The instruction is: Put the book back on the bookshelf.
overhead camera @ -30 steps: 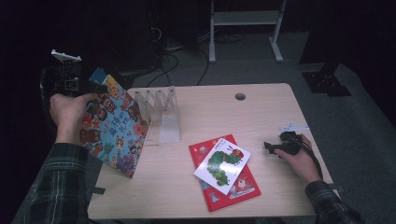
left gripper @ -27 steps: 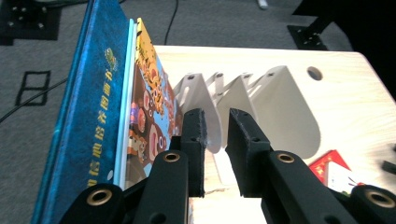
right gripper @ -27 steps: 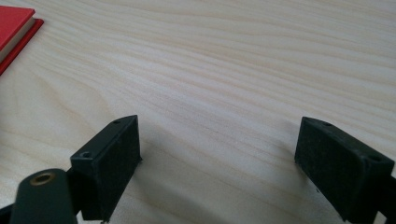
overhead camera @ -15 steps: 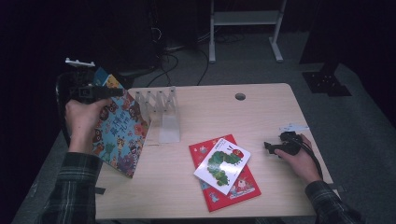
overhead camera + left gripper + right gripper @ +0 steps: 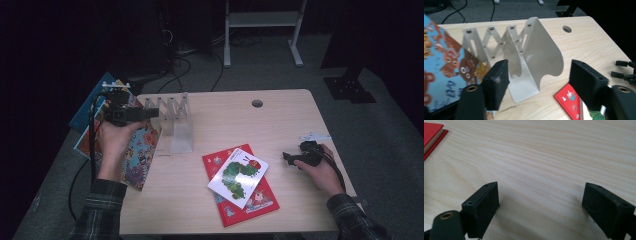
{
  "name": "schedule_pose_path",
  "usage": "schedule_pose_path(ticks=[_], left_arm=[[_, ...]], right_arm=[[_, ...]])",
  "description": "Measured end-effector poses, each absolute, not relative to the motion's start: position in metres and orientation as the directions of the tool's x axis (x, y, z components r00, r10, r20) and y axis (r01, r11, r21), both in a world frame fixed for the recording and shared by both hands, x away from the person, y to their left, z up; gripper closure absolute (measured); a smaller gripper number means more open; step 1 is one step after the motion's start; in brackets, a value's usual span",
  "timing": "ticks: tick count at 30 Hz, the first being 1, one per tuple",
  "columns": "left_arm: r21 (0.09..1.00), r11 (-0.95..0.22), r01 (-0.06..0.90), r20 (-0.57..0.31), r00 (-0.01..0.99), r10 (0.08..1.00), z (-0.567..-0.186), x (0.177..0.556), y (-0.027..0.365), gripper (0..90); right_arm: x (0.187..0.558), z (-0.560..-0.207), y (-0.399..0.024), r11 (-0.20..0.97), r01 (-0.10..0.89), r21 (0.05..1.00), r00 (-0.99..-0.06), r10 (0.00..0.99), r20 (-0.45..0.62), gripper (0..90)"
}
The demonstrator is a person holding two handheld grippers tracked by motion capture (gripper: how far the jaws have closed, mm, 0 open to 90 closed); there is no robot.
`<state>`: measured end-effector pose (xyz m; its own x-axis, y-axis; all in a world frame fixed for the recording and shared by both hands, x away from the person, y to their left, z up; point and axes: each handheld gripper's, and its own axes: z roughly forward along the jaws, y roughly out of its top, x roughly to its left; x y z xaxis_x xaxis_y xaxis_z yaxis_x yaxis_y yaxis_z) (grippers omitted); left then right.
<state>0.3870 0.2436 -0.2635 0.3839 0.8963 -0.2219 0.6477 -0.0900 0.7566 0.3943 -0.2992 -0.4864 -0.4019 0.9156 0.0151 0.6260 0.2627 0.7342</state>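
Opening left gripper (image 5: 150, 113) fingers, picture book (image 5: 135, 155) released.

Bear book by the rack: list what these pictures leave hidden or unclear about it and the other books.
- Bear book: in the high view the left hand and left claw cover its middle; the left gripper view's edge cuts it off.
- Red book: the caterpillar book lying on it hides most of its cover.
- Cover lettering: too small and blurred in the high view.
- Blue item beyond the table's left edge: too dark to identify.
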Motion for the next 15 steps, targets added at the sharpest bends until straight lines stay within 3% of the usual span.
schedule_pose_path(ticks=[15], left_arm=[[0.733, -0.215, 0.646, -0.192, 0.499, 0.845, -0.316, 0.371, 0.188, 5.8]], right_arm=[[0.394, -0.487, -0.299, 0.268, 0.623, 0.735, -0.408, 0.913, 0.013, 12.6]])
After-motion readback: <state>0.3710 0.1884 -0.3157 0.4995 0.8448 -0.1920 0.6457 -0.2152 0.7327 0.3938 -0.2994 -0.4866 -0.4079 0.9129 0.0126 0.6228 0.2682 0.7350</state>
